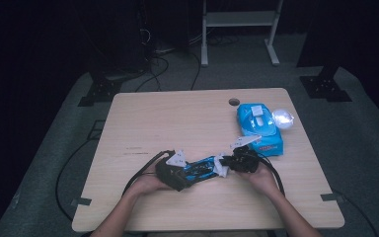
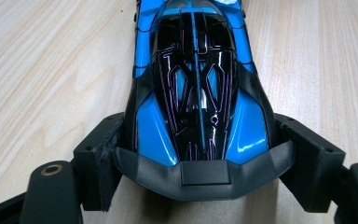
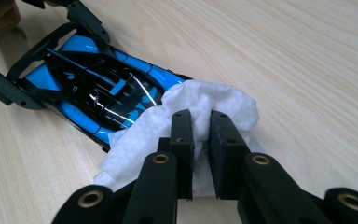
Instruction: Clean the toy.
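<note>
Glossy plastic toy car (image 2: pixel 196 84), soft white wipe (image 3: pixel 205 107), matt wooden table (image 1: pixel 177 118)

Bare forearms, no sleeves. Each hand-held gripper (image 1: pixel 175 170) (image 1: pixel 241 160) black, with brass-ringed pivot holes, grey three-cornered top plate and trailing black cable.

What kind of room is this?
Probably a lab or recording studio: dark surroundings, one wooden table on grey carpet, cables trailing over the floor, a metal stand behind.

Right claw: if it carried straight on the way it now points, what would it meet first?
Probably the blue toy car: the right claw pinches a white wipe already against its near end.
</note>
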`<state>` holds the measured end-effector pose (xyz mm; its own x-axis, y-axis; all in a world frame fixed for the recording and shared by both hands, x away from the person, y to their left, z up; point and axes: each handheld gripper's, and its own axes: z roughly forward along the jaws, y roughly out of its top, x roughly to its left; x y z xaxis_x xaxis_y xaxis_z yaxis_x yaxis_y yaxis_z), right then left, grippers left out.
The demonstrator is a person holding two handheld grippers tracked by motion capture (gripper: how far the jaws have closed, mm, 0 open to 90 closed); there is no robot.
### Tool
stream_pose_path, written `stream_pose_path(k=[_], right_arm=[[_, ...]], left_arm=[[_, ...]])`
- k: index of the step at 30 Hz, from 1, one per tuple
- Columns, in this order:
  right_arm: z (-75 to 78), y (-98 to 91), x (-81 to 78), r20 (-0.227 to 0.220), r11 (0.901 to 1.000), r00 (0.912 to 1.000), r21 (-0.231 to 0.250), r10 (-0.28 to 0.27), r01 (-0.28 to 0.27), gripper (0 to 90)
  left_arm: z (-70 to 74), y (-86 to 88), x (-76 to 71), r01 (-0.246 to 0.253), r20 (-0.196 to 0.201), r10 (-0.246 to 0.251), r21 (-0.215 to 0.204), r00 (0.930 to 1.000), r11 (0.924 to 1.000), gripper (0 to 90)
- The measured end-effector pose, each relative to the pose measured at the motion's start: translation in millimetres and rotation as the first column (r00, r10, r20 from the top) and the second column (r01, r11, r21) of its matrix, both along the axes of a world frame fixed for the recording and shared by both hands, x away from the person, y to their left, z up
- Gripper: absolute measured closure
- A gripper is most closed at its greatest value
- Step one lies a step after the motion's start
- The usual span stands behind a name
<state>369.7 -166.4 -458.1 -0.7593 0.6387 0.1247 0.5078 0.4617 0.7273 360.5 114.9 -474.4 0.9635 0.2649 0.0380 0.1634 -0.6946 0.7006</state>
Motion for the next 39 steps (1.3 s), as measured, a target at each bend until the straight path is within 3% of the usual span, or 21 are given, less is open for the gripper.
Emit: stream_pose_path(k=[5,10,11,13,15,17,21,24,32,34,39], right_arm=[[5.4,21.7,-4.1,0.033,0.9987,0.9981,0.001,0.051,-0.051,80.5],[7.4,38.4,8.5,0.074,0.9979,0.9954,-0.024,0.062,-0.060,80.4],[6.2,38.2,11.2,0.081,0.9981,0.9952,-0.034,0.055,-0.052,80.5],[3.9,31.9,16.0,0.066,0.9987,0.9965,-0.002,0.051,-0.051,80.4],[3.4,23.7,16.9,0.060,0.9995,0.9977,-0.014,0.029,-0.028,80.3],[1.9,13.6,15.6,0.039,0.9995,0.9992,-0.030,0.006,-0.005,80.5],[-0.2,-0.7,5.1,0.030,0.9998,0.9995,-0.017,-0.013,0.014,80.8],[1.5,-1.2,-4.6,0.021,0.9992,0.9997,-0.039,0.014,-0.013,80.8],[6.7,23.9,-20.7,0.068,0.9931,0.9913,-0.039,0.113,-0.111,80.7],[6.0,22.5,-18.3,0.063,0.9927,0.9909,-0.032,0.118,-0.117,80.6],[1.5,2.5,-9.0,0.041,0.9983,0.9982,-0.040,0.044,-0.043,80.7]], left_arm=[[-0.5,-1.9,0.8,0.005,-0.003,-0.005,-0.003,1.0000,1.0000,23.6],[-0.8,-1.9,0.3,0.004,0.002,-0.004,-0.002,1.0000,1.0000,23.6],[-1.0,-1.6,0.5,0.003,-0.001,-0.003,-0.003,1.0000,1.0000,23.6],[-1.4,-1.3,0.8,0.006,-0.002,-0.006,-0.004,1.0000,1.0000,23.6],[-1.5,-1.2,0.7,0.007,-0.001,-0.007,-0.004,1.0000,1.0000,23.6],[-1.4,-0.6,0.9,0.011,0.000,-0.011,-0.002,0.9999,0.9999,23.6],[-1.1,-0.7,0.4,0.011,0.003,-0.011,0.000,0.9999,0.9999,23.6],[-1.3,-0.5,-0.1,0.008,0.002,-0.008,-0.004,1.0000,1.0000,23.6],[-1.5,-0.5,-0.4,0.006,0.002,-0.006,-0.006,1.0000,1.0000,23.6],[-1.5,-0.4,-0.6,0.006,0.003,-0.006,-0.005,1.0000,1.0000,23.6],[-1.2,-0.6,-1.0,0.007,0.006,-0.007,-0.001,1.0000,1.0000,23.6]])
